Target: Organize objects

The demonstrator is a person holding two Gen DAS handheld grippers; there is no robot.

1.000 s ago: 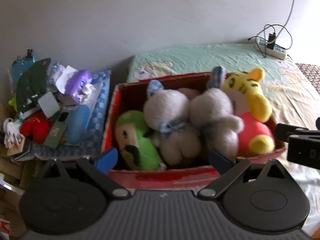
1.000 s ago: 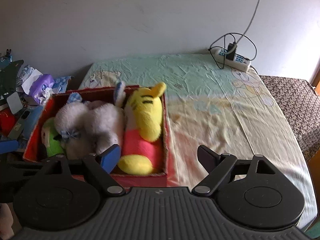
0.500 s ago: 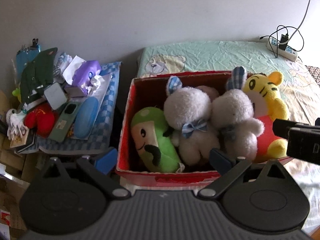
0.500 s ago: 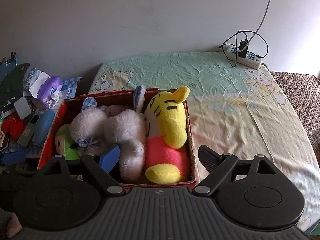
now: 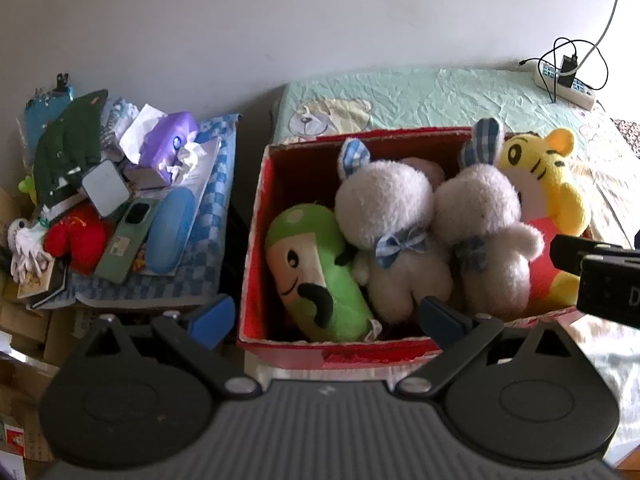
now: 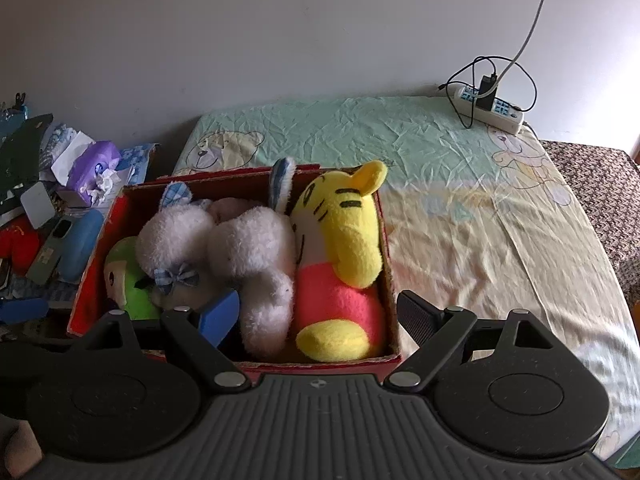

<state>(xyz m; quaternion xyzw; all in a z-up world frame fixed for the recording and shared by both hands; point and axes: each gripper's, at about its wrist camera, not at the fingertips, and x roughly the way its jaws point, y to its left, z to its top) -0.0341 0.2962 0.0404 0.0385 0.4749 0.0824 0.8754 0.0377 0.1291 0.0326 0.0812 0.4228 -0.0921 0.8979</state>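
Starting at far left: clutter heaped on a checked cloth (image 5: 208, 216) — a purple tissue pack (image 5: 168, 144), a red plush (image 5: 74, 236), a green phone (image 5: 128, 244) and a blue case (image 5: 172, 232) lying side by side and touching. Just right of that heap, on the near left corner of the bed (image 6: 460, 200), a red box (image 5: 256, 240) packed with four soft toys. Leftmost inside, a green plush (image 5: 316, 276) with a black moustache, lying against the box's left wall. Pressed beside it, two white bunnies (image 5: 392, 232) with blue checked ears and bows, touching each other. Rightmost, a yellow tiger (image 6: 340, 232) in a pink shirt, wedged against the right wall, head toward the far end. Hovering at the box's near edge, the left gripper (image 5: 326, 316), fingers apart and holding nothing, one outside the left wall, the other over the bunnies. Next to it, the right gripper (image 6: 320, 316), fingers likewise spread and bare, straddling the box's near right corner. Far right, against the wall at the bed's back corner, a power strip (image 6: 488, 108) with a plugged charger and looped cable.
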